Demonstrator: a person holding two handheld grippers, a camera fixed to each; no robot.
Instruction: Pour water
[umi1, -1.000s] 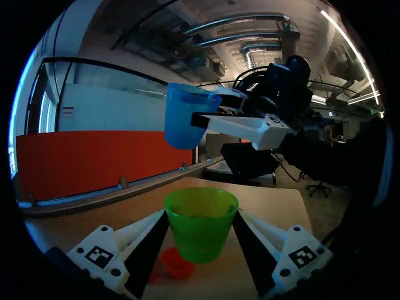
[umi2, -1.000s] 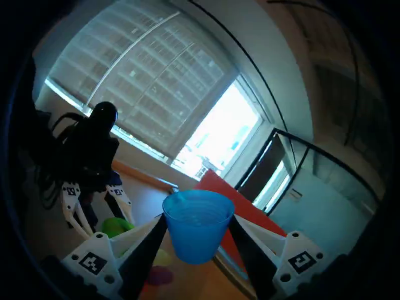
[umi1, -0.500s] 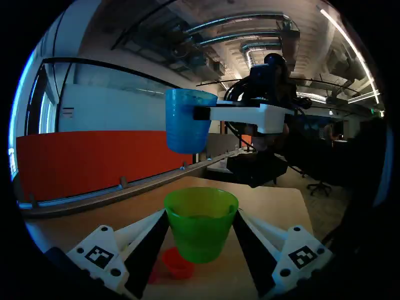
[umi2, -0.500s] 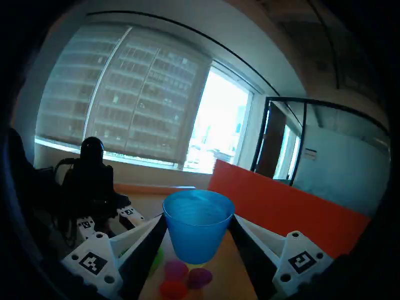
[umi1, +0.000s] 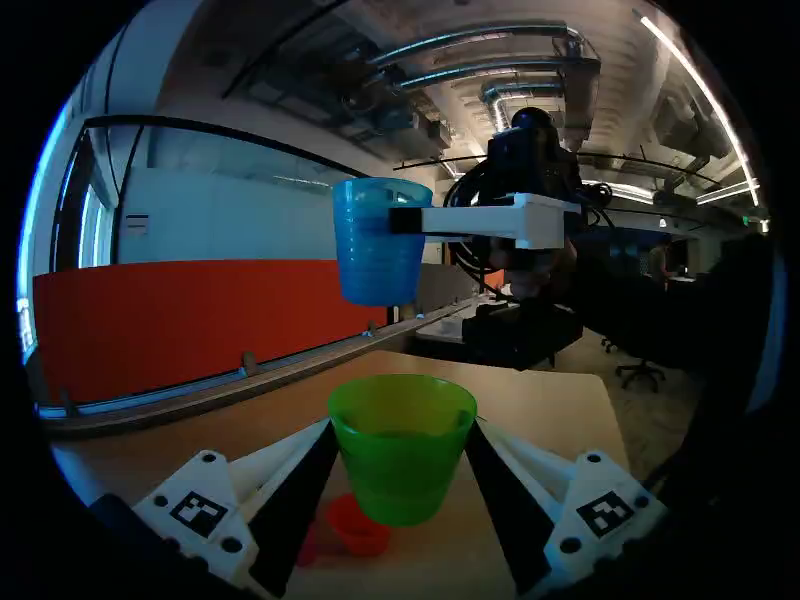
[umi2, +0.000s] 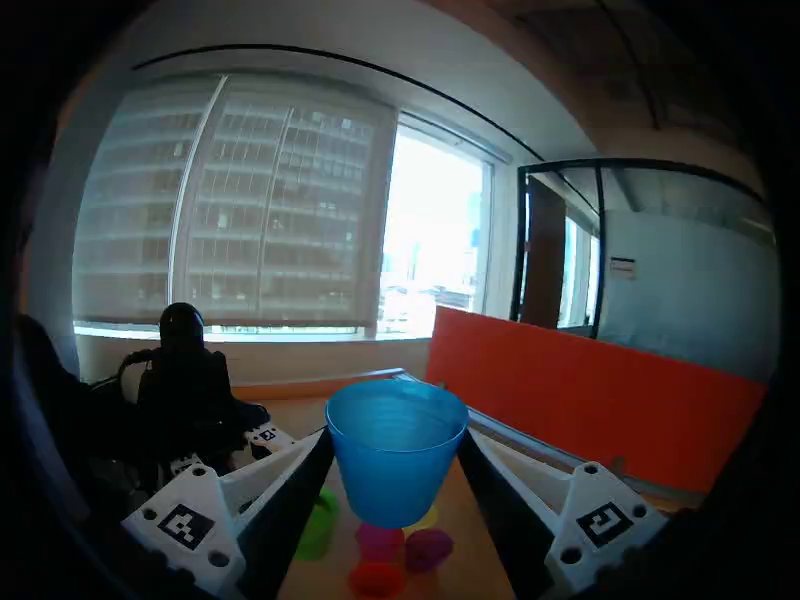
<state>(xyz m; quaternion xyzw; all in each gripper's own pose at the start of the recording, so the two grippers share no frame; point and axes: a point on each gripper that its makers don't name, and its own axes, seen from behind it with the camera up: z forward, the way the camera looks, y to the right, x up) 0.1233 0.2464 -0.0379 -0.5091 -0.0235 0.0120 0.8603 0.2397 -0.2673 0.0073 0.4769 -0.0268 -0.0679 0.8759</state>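
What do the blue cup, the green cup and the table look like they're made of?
The blue cup is probably thin plastic: light glows through its wall and faint ridges ring it. The green cup is likely the same plastic, translucent, with a smooth, slightly glossy rim. The table looks like matte tan wood or wood-look laminate; I can't tell which.
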